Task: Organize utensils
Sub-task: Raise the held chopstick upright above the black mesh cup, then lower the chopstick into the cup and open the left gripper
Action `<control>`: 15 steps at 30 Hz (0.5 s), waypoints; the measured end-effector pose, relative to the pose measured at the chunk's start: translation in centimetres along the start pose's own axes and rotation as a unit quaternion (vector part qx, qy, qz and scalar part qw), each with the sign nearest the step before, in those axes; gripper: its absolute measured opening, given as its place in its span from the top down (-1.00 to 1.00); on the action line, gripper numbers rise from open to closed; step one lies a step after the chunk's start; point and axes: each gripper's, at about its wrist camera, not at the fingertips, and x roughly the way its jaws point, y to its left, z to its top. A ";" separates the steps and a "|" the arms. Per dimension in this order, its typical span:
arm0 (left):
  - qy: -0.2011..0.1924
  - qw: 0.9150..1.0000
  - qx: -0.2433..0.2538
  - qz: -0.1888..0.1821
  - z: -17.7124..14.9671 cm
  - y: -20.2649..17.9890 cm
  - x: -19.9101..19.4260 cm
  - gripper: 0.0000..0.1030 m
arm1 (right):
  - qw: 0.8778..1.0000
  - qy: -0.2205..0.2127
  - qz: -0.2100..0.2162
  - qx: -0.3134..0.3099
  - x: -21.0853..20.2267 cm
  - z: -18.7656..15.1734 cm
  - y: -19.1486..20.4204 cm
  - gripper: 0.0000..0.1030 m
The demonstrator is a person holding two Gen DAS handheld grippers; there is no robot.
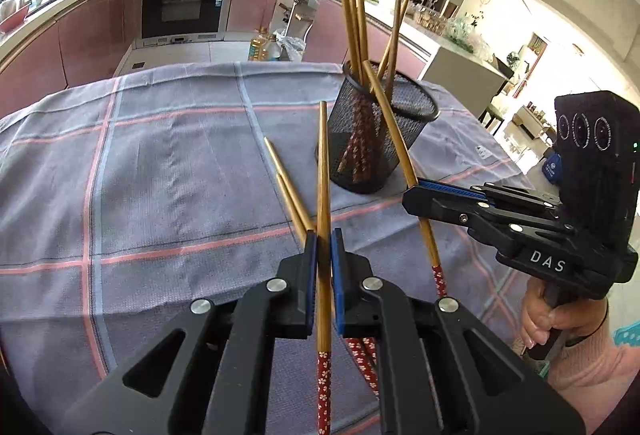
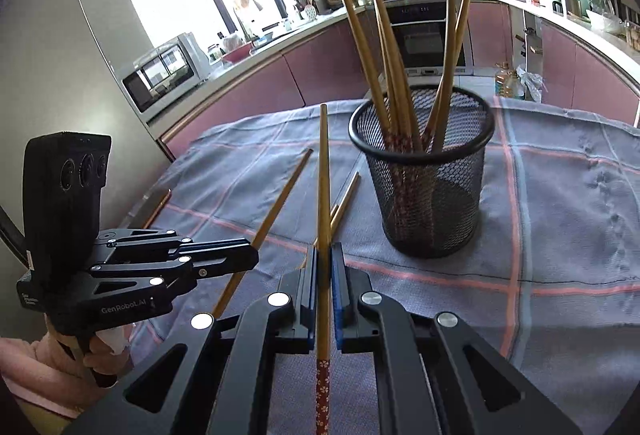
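Left claw (image 1: 324,251) and right claw (image 2: 324,267) each clamped on one chopstick (image 1: 323,171).

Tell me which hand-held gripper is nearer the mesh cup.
Right hand-held gripper: just beside the mesh cup, holding a chopstick. Left hand-held gripper sits farther back.

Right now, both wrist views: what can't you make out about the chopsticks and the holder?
- Count inside the mesh holder: in both views the sticks overlap and the mesh blurs their lower ends.
- Loose chopsticks on the cloth: left wrist view, near ends hidden behind the left gripper, which is shut on a chopstick.
- Chopstick in the right gripper: right wrist view, its patterned end is cut off by the bottom edge.
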 end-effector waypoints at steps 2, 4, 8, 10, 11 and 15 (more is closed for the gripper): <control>-0.014 1.000 0.002 -0.015 0.7 -0.3 -1.2 0.85 | 1.000 -0.018 0.006 0.003 -1.1 0.6 -0.1 0.89; -0.028 0.999 0.004 -0.028 1.4 -0.7 -2.4 0.85 | 0.999 -0.036 0.006 0.003 -2.1 1.1 0.1 0.89; -0.052 0.997 0.010 -0.047 2.9 -1.3 -4.3 0.85 | 0.998 -0.061 0.010 -0.001 -3.5 2.3 -0.1 0.89; -0.064 0.996 0.016 -0.054 3.6 -1.7 -5.2 0.85 | 0.997 -0.073 0.012 -0.001 -4.1 2.9 -0.3 0.89; -0.070 0.996 0.018 -0.057 4.0 -1.8 -5.5 0.85 | 0.997 -0.076 0.013 -0.002 -4.4 3.1 -0.4 0.89; -0.092 0.994 0.025 -0.058 5.4 -2.5 -6.6 0.85 | 0.996 -0.093 0.008 -0.009 -5.5 4.5 -0.6 0.89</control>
